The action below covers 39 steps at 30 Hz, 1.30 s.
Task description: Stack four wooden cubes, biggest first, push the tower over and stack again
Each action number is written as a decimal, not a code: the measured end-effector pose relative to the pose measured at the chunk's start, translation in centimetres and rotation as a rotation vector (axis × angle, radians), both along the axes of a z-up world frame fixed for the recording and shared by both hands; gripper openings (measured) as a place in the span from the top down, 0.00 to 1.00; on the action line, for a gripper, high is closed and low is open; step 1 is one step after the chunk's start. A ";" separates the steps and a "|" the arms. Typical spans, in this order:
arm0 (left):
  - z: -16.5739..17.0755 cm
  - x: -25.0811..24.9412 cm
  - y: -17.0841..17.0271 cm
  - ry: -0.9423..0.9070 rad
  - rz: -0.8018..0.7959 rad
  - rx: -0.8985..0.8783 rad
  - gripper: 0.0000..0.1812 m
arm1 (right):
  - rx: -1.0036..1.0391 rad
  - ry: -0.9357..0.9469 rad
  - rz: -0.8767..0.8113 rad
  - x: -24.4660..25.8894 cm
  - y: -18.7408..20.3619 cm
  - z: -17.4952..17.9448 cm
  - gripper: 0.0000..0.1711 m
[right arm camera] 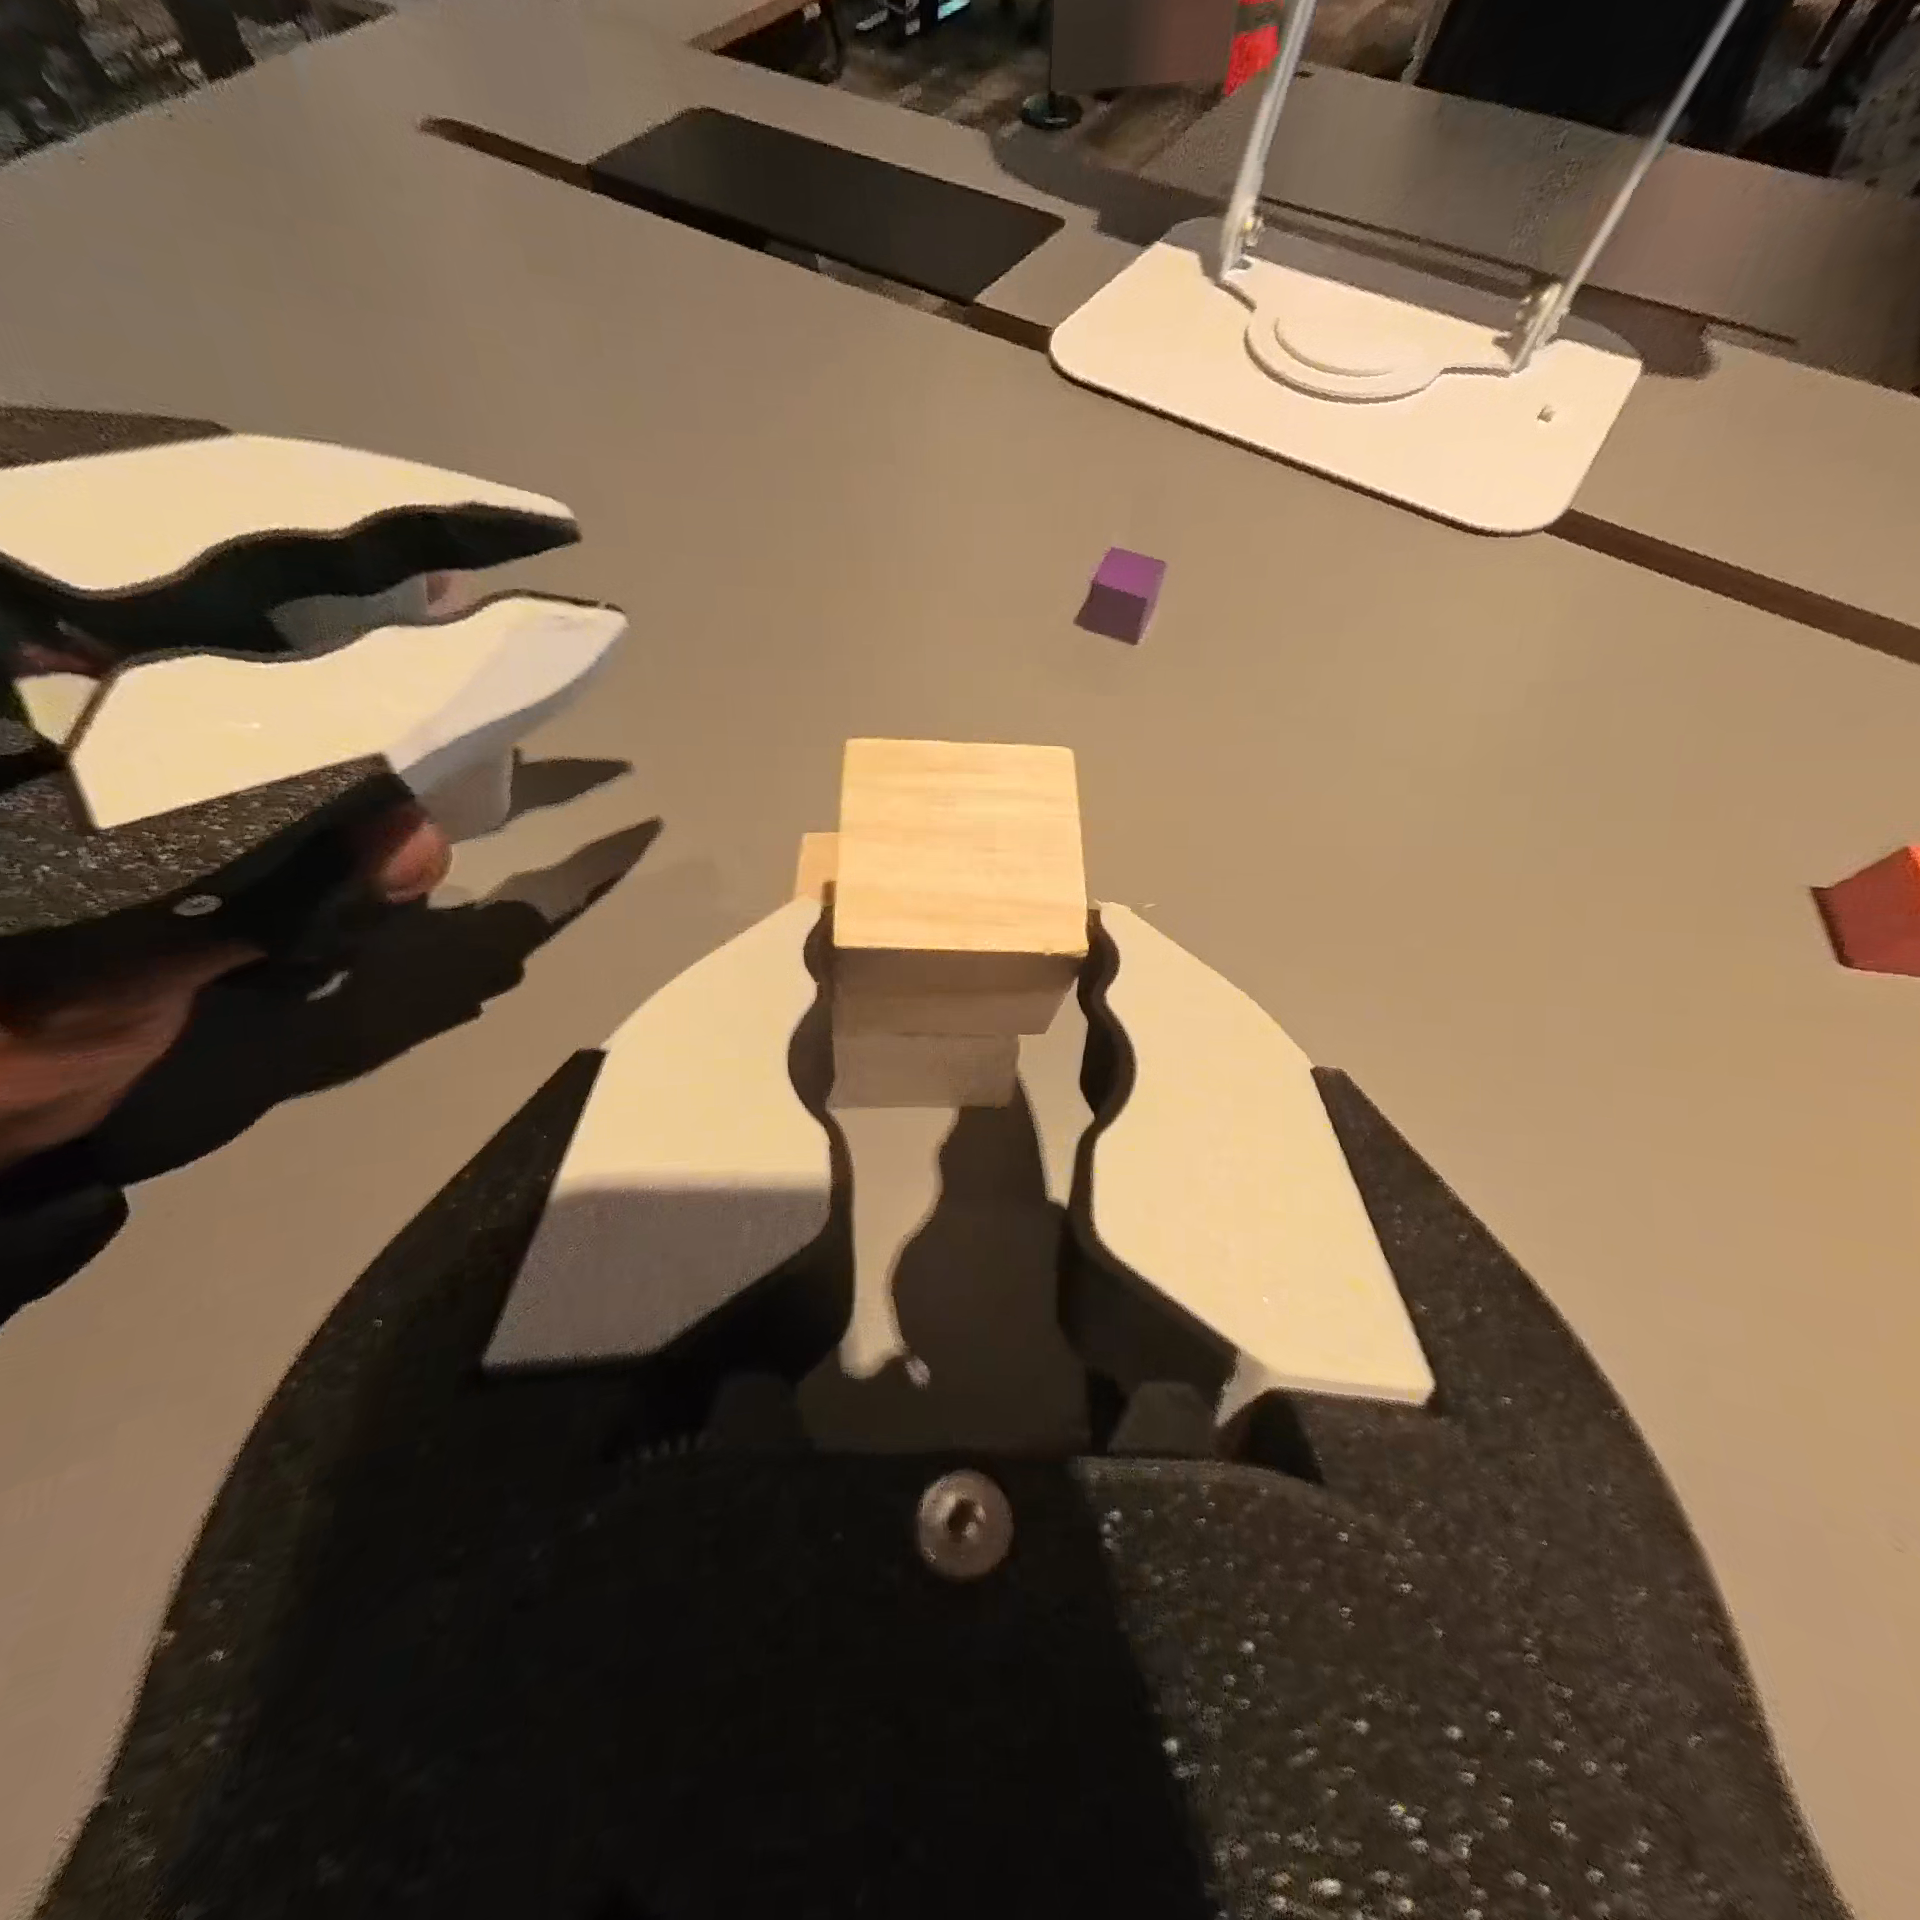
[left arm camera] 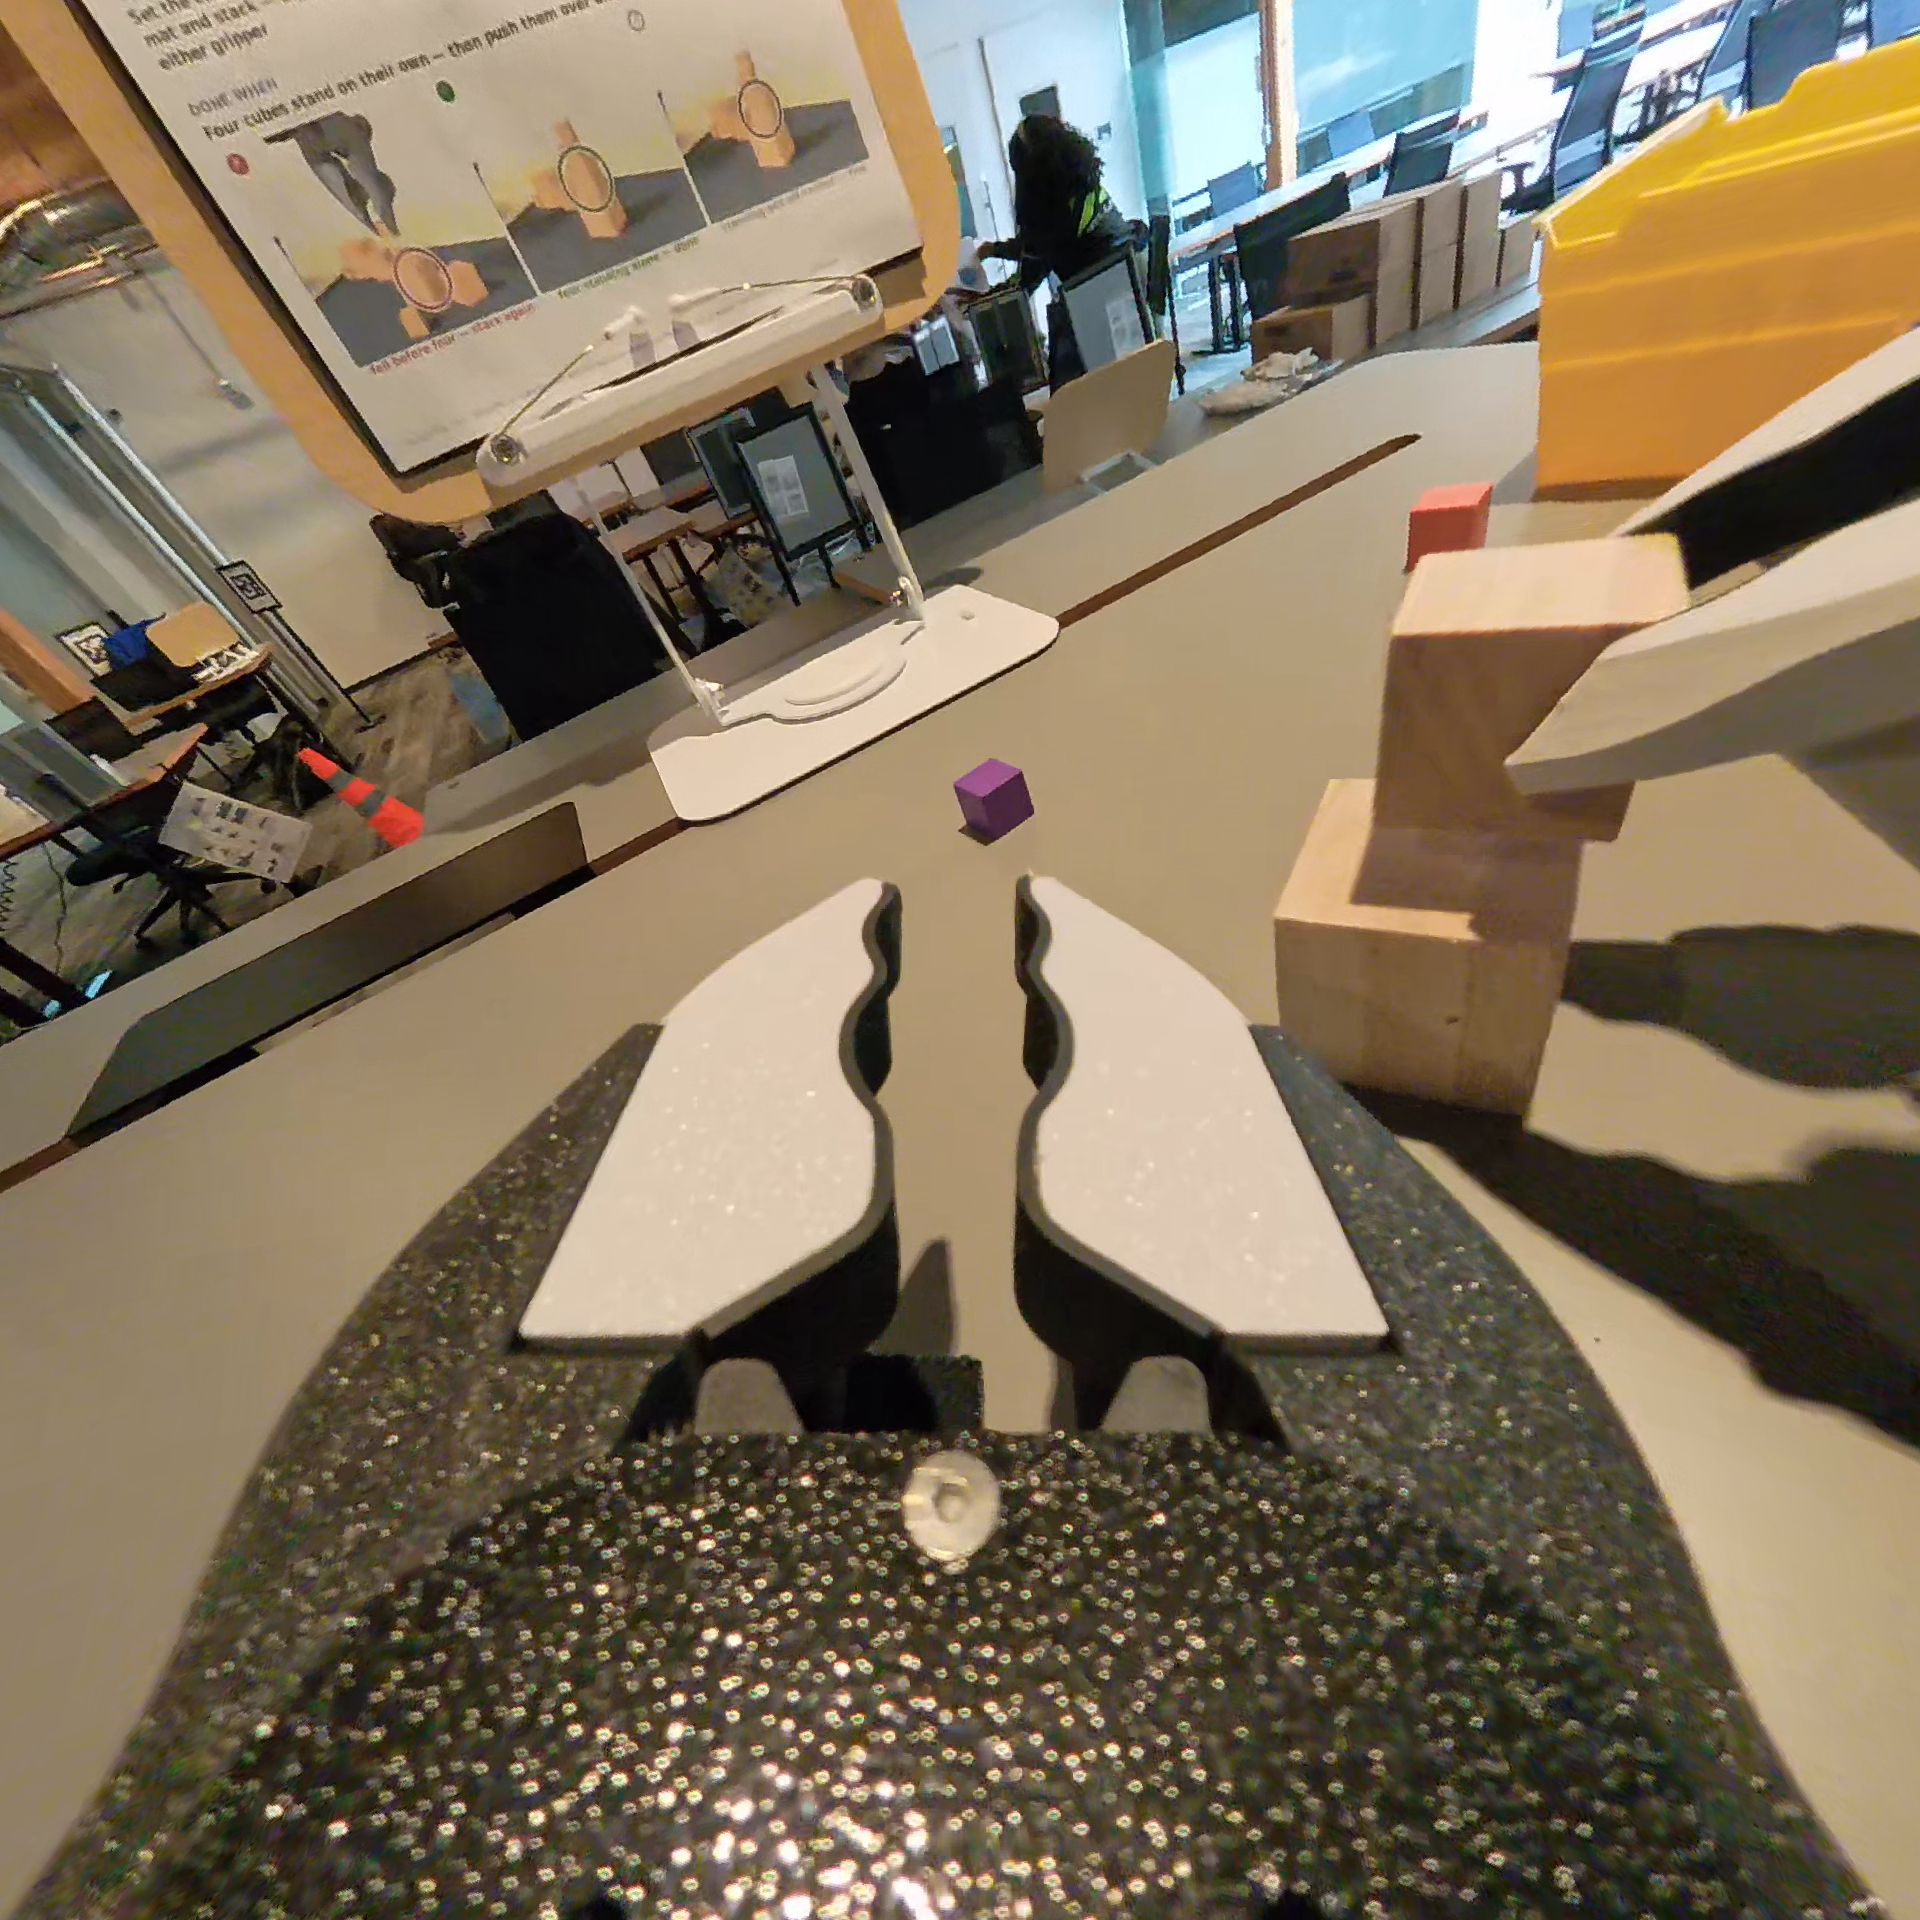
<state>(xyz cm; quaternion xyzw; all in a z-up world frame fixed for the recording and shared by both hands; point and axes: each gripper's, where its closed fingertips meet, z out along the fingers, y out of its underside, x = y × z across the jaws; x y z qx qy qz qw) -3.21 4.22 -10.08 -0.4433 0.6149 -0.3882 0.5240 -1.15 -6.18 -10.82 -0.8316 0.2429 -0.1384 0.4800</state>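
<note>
A: What was the right gripper [right arm camera: 961, 914] doing?

B: Its jaws were clamped on the top wooden cube [right arm camera: 961, 842], one finger on each side. That cube sat on a middle cube [left arm camera: 1496, 810], which rested on the big bottom cube [left arm camera: 1423, 987] standing on the grey table [right arm camera: 520, 312]. The three made a slightly offset stack.

A: And the left gripper [left arm camera: 956, 894]?

B: It hovered beside the stack, well clear of it, its jaws released with a narrow gap and nothing between them.

A: What else lay on the table?

B: A small purple cube [left arm camera: 992, 795] lay beyond the left gripper, apart from the stack. A red cube [left arm camera: 1449, 525] stood farther back, near a yellow bin [left arm camera: 1704, 343]. A white stand [left arm camera: 862, 707] carried an instruction board [left arm camera: 540, 208] above the table's far edge.
</note>
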 end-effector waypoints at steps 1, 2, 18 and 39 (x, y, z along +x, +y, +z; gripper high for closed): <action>-0.1 -0.1 0.0 0.006 0.003 0.006 0.89 | -0.009 0.001 -0.005 -0.1 0.2 -0.2 0.74; -0.2 -0.1 0.0 0.013 0.006 0.011 0.89 | -0.016 0.006 -0.009 -0.1 0.4 -0.5 0.74; -0.4 -1.0 0.3 0.046 -0.006 -0.053 0.90 | -0.041 -0.025 -0.069 -0.6 1.0 -1.0 0.74; -0.5 -1.5 -0.2 0.053 -0.035 -0.040 0.90 | -0.003 -0.049 -0.067 -0.5 1.7 -0.8 0.74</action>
